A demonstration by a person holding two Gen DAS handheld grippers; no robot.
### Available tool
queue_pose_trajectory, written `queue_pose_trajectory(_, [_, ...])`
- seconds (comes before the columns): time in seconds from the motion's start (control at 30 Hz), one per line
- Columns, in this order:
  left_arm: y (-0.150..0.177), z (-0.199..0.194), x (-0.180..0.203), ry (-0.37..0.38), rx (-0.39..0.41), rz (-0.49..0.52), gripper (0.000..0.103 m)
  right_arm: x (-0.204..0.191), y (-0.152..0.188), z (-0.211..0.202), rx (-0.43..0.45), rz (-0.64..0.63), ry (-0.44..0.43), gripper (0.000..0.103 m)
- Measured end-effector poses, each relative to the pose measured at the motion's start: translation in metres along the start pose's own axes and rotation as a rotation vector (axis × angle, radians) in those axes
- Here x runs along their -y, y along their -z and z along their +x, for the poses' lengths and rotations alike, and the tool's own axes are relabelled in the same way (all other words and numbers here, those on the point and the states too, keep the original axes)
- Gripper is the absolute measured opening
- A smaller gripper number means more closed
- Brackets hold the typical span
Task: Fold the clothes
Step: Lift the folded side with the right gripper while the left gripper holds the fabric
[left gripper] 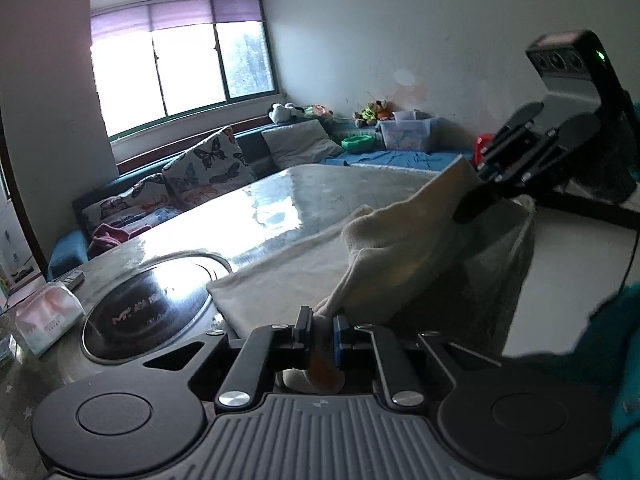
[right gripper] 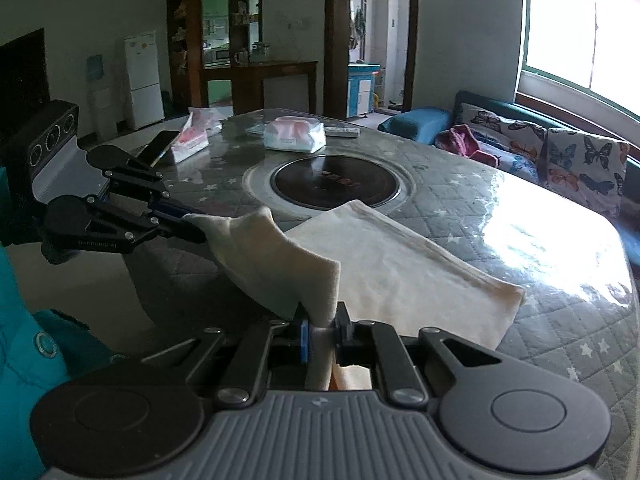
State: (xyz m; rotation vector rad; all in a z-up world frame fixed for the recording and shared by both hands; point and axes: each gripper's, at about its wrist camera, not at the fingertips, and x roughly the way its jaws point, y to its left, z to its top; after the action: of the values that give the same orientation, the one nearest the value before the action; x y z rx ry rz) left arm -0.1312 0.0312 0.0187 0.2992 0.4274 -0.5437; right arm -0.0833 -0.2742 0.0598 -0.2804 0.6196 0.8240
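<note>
Now, with the left gripper [left gripper: 322,326] and right gripper [right gripper: 323,326] each clamped on a near corner of the cream cloth [right gripper: 400,268], whose far part lies on the table [right gripper: 520,208], carry both corners level toward the far edge.

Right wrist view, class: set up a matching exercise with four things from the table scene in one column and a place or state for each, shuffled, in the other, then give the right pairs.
Things:
1. cream cloth
2. phone
3. tissue pack
4. round black cooktop

Places or states:
A. set into the middle of the table
B. near edge pinched by both grippers, the rest lying on the table
C. propped up at a slant near the table's far left edge
D. lying flat beyond the cooktop

Pairs: 1-B, 2-C, 3-D, 4-A
</note>
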Motion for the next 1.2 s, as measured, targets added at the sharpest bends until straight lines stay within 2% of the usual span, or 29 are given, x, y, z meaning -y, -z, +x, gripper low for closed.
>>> queue_pose_trajectory(0.2, [-0.023,0.029,-0.027,-0.018,0.022,-0.030,0.011,0.030,-0.020,0.010,0.021,0.032,0.020,0.010])
queue_pose_trajectory(0.37, [-0.041,0.076,-0.056,-0.026,-0.004,-0.046,0.011,0.067,-0.042,0.034,0.012,0.054,0.026,0.010])
queue_pose_trajectory(0.57, [-0.048,0.148,-0.082,-0.032,-0.076,-0.079,0.011,0.116,-0.057,0.092,-0.040,0.095,0.073,0.010])
queue_pose_trajectory(0.6, [-0.046,0.161,-0.087,-0.036,-0.101,-0.103,0.011,0.123,-0.056,0.102,-0.043,0.112,0.085,0.011])
queue_pose_trajectory(0.63, [-0.044,0.174,-0.092,-0.039,-0.128,-0.129,0.011,0.129,-0.054,0.111,-0.046,0.128,0.099,0.016])
queue_pose_trajectory(0.73, [-0.038,0.197,-0.102,-0.052,-0.169,-0.178,0.015,0.147,-0.042,0.135,-0.043,0.211,0.133,0.018])
queue_pose_trajectory(0.8, [-0.035,0.203,-0.108,-0.051,-0.181,-0.209,0.017,0.150,-0.034,0.139,-0.027,0.234,0.164,0.021])
queue_pose_trajectory(0.9, [-0.037,0.201,-0.114,-0.089,-0.180,-0.226,0.037,0.153,-0.025,0.130,0.003,0.280,0.213,0.031])
queue_pose_trajectory(1.0, [-0.042,0.197,-0.119,-0.125,-0.168,-0.247,0.037,0.160,-0.019,0.119,0.039,0.334,0.246,0.032])
queue_pose_trajectory(1.03, [-0.046,0.196,-0.119,-0.148,-0.165,-0.247,0.032,0.159,-0.017,0.115,0.047,0.339,0.248,0.032])
queue_pose_trajectory(1.1, [-0.052,0.194,-0.119,-0.147,-0.149,-0.260,0.030,0.157,-0.015,0.110,0.057,0.341,0.243,0.032])
queue_pose_trajectory(1.2, [-0.061,0.193,-0.111,-0.100,-0.131,-0.268,0.025,0.148,-0.019,0.115,0.054,0.329,0.204,0.032])
